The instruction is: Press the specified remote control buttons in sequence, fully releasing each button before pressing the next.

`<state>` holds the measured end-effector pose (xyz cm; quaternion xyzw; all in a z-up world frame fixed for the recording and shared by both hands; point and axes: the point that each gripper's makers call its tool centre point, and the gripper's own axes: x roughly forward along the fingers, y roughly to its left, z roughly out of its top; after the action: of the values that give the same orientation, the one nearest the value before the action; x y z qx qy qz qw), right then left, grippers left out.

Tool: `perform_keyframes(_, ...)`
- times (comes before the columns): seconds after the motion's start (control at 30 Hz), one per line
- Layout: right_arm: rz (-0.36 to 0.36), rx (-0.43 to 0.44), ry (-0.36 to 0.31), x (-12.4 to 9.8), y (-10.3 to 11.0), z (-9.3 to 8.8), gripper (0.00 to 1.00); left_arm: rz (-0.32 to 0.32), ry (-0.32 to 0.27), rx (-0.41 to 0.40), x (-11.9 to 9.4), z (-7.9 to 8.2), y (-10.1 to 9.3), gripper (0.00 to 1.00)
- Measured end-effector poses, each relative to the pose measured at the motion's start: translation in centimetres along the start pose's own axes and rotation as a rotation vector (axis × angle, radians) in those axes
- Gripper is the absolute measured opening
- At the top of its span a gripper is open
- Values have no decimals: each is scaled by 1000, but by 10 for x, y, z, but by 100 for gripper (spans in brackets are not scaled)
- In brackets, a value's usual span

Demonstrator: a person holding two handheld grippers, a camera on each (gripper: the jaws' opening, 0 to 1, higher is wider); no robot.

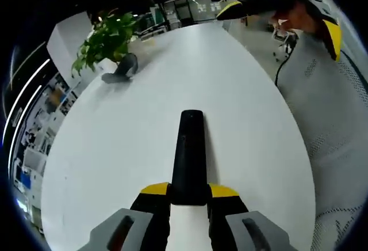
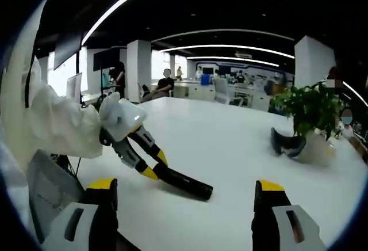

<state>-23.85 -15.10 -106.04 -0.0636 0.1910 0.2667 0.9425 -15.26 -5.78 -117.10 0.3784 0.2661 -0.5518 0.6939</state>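
Remote control (image 1: pixel 188 156) lies lengthwise on the white table (image 1: pixel 121 147), buttons too dark to make out, its near end clamped by the left gripper (image 1: pixel 189 196). Right gripper (image 2: pixel 183 196) hovers wide apart, holding nothing.

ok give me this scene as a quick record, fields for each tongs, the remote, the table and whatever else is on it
left tongs: shut on the near end of the remote
remote: black, long, lifted off the table at an angle in the right gripper view
right tongs: open, holding nothing, tips apart above the table
table: white, large
plant: leafy green, in a pot at the far side
dark object: beside the plant, kind unclear
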Motion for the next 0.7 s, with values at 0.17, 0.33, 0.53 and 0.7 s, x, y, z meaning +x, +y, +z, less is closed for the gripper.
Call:
perform_keyframes(0.17, -7, -17, 31, 1, 0, -5, 99, -7, 4, 35, 5, 3, 16, 23)
perform_keyframes(0.33, -9, -4, 46, 3, -2, -8, 99, -9, 10, 48, 11, 3, 35, 23)
perform_keyframes(0.53, -10, 0, 58, 3, -2, -10, 99, 6, 29, 34, 18, -6, 62, 23)
perform_keyframes(0.7, -7, -6, 73, 5, -1, -13, 99, 38, 42, 23, 20, -10, 87, 23)
